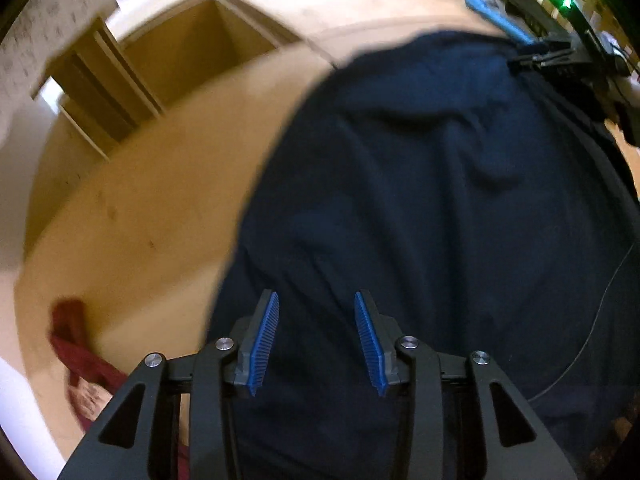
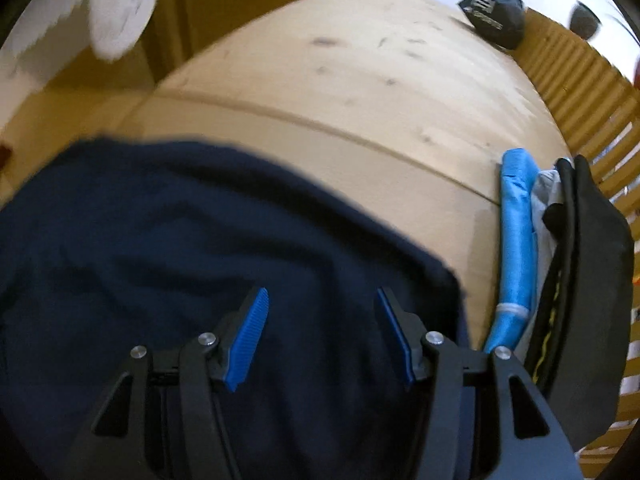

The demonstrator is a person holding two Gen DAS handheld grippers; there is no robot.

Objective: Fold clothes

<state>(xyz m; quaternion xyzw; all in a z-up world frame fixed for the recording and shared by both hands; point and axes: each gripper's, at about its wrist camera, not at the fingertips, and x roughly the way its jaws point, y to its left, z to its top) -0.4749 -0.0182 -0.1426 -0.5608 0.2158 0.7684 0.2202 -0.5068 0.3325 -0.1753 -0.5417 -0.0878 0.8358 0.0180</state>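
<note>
On table [image 2: 360, 92], navy garment [image 1: 440, 200], folded clothes stack [image 2: 516, 240]

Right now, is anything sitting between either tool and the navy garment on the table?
Nothing visible. The left tool and right tool both stand open directly over the navy garment, with only air between. The folded blue cloth lies off to the garment's side, clear of both.
</note>
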